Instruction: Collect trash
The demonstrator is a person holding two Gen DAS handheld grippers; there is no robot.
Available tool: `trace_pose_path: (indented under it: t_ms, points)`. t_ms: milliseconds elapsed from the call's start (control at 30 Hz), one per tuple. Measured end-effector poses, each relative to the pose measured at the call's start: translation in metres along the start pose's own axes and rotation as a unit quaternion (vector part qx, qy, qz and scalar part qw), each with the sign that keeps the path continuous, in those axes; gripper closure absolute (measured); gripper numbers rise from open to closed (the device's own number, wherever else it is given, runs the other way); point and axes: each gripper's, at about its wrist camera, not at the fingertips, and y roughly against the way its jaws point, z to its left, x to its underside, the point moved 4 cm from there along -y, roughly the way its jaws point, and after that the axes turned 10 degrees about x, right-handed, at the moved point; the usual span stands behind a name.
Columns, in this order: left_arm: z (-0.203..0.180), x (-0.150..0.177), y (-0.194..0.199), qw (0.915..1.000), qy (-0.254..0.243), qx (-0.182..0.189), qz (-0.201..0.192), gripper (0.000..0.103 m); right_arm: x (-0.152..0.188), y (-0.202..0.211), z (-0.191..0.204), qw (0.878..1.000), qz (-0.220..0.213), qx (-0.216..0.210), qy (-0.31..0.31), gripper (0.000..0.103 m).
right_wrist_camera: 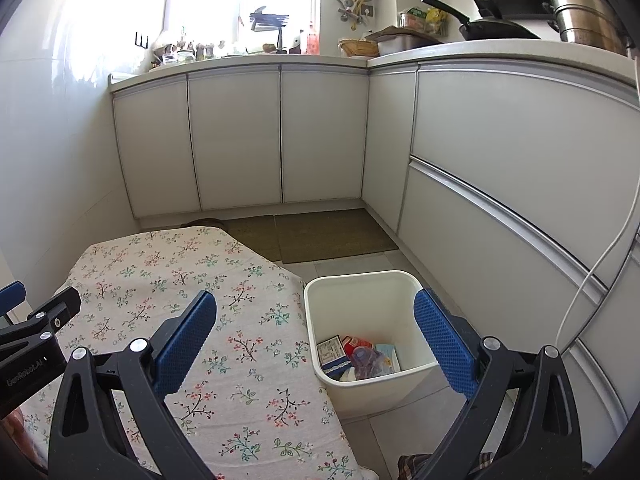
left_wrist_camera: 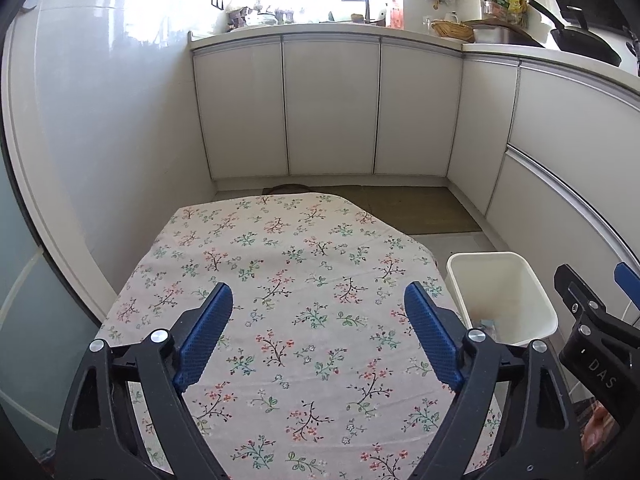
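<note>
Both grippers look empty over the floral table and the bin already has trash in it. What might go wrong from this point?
1. The white bin stands on the floor right against the table edge; the right gripper, open above it, might knock its rim.
2. The left gripper and the right are close together, so they may collide.
3. A white cable hangs beside the right fingers and might snag.
</note>
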Motion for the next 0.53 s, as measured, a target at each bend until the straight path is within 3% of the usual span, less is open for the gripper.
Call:
trace_pose_path:
  t_ms: [267,400,533]
  points:
    - [-0.0010,0.0000,0.0015,0.9999,0.003,0.010,-0.003,0.022,0.0008,0.0002,0.0004,1.000,0.000,-0.001,-0.003,0.007]
    - [0.0022,-0.0009,0.0009,0.9997,0.018,0.013,0.004,0.007,0.0008,0.0012,0.0015,1.000,-0.005,-0.003,-0.003,0.007]
    - [0.0039,-0.0015,0.0027,0.9996,0.028,0.008,-0.002,0.007,0.0016,0.0012,0.0037,1.000,-0.008,-0.003,0.001,0.007]
